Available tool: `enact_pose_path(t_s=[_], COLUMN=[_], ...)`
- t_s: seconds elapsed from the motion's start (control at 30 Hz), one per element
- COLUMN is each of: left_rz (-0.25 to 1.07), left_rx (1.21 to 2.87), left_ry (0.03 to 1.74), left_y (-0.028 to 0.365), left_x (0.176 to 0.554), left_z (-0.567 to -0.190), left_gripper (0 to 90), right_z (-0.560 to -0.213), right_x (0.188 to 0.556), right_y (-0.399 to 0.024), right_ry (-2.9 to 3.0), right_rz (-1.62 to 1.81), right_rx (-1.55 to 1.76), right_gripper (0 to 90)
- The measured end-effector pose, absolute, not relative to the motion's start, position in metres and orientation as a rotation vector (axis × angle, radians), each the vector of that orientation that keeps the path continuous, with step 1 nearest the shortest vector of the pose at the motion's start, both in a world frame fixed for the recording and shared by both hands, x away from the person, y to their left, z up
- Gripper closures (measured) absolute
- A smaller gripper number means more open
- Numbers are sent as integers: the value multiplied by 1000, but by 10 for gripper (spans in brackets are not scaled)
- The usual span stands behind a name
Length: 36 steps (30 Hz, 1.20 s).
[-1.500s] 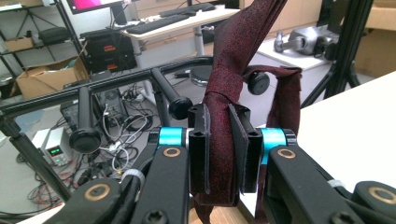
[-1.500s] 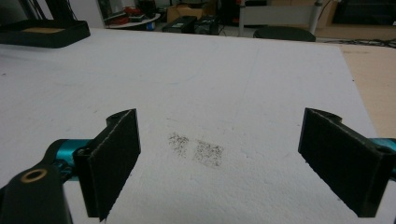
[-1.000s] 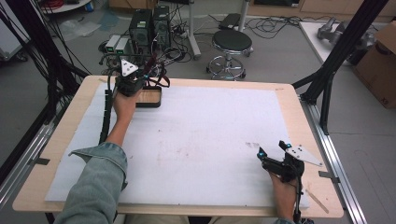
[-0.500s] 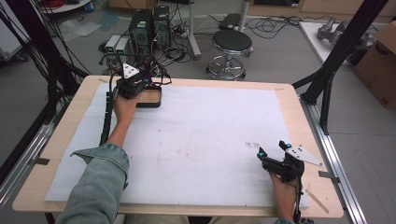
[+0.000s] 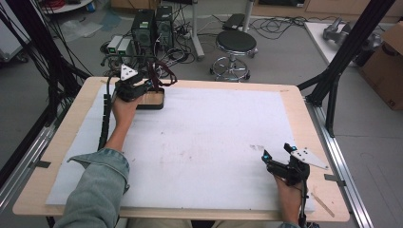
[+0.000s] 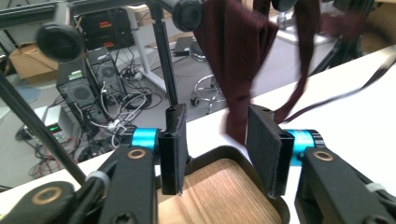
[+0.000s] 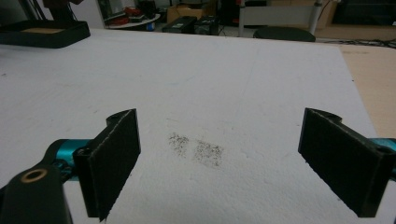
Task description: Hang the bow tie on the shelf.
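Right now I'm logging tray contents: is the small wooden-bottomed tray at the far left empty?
Seemingly empty: the left gripper view shows bare wood in the tray; the dark red cloth hangs beyond the tray, and its near part is hidden.

A lab: computer towers (image 5: 153,26), tangled floor cables (image 5: 285,23), black frame struts (image 5: 344,52).

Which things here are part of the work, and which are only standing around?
In use:
- left gripper, open
- tray
- dark red cloth above it

Around:
- right gripper, open over white sheet
- stool
- computers
- cardboard box
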State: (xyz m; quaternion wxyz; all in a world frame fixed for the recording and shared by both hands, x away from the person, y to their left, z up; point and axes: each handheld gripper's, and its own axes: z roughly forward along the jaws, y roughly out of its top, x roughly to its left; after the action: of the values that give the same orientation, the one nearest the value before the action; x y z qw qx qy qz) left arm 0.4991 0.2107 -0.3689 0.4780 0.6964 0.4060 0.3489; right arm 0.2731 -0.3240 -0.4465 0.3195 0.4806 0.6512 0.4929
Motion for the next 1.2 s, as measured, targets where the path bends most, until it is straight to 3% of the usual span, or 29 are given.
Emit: enact_pose_path(t_s=[0.4, 1.2], left_rz=[807, 722], left_rx=[1656, 1637], left_ry=[920, 789], left_y=[221, 251], left_x=[473, 385], left_z=[-350, -327], left_gripper=[454, 279], right_z=[-447, -447], right_x=[273, 275], right_y=[-324, -323], right_ry=[1720, 1747], right_rz=[1311, 1354], right_rx=[1258, 1238], right_gripper=[119, 119])
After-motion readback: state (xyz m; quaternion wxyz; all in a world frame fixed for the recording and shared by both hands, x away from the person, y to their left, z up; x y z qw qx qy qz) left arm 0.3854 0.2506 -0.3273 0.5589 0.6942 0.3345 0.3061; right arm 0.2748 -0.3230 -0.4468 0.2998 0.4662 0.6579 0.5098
